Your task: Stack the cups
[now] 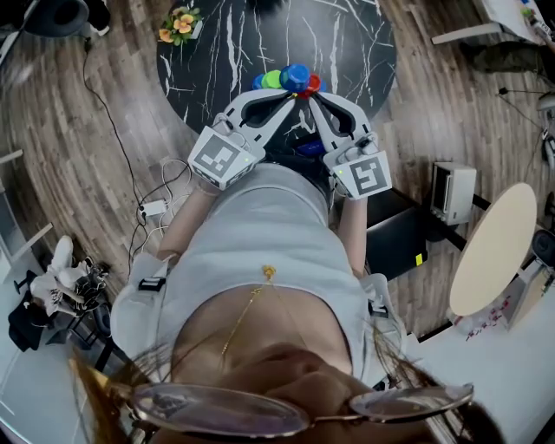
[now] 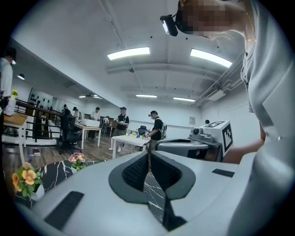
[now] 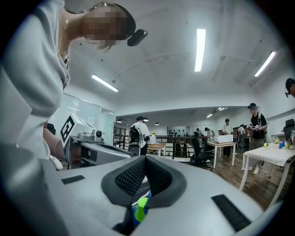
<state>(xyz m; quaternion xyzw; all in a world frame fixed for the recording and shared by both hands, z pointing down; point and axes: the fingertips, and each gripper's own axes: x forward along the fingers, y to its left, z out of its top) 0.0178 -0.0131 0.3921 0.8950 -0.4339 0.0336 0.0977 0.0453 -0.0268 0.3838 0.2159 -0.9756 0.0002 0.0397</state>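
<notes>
A cluster of small cups sits at the near edge of the round black marble table (image 1: 225, 52): a blue cup (image 1: 297, 75), a green cup (image 1: 272, 79) and a red cup (image 1: 313, 85). Both grippers point up and away from me, their tips meeting just short of the cups. My left gripper (image 1: 289, 98) is shut with nothing in it; its ribbed pads (image 2: 136, 173) touch. My right gripper (image 1: 309, 98) is shut and holds nothing too. Through the gap under its pads (image 3: 131, 177), a green cup (image 3: 141, 207) over a blue one shows below.
A small pot of flowers (image 1: 179, 24) stands at the table's far left, also seen as flowers (image 2: 25, 179) in the left gripper view. On the wooden floor lie cables with a charger (image 1: 152, 206), a white box (image 1: 453, 191) and a beige round tabletop (image 1: 494, 247). People stand at distant tables (image 2: 131, 140).
</notes>
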